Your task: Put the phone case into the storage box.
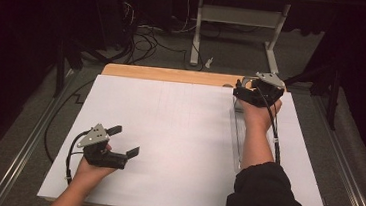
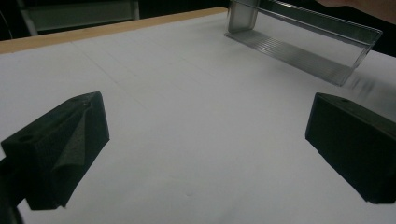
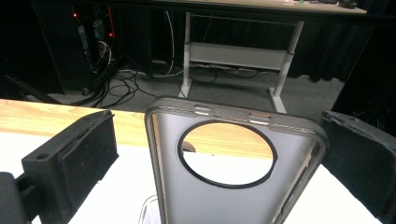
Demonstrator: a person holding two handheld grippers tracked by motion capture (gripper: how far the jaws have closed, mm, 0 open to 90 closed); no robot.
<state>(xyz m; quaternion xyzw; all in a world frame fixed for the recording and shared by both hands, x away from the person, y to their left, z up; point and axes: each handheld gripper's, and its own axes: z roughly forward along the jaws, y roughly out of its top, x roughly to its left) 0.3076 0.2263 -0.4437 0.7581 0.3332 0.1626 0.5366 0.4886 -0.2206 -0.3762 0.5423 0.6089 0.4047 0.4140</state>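
Left tongs (image 1: 126,142) were spread wide, lower left of frame. Right tongs (image 1: 242,88), upper right, were seen wide around a grey phone case (image 3: 233,177), jaws not touching it.

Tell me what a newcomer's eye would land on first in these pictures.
First, the grey phone case with its big round camera cutout, standing between the right gripper's open jaws at the far right of the white sheet. Next, the clear plastic tray lying on the sheet near that hand. The left gripper hovers open over the sheet's near left part, holding nothing.
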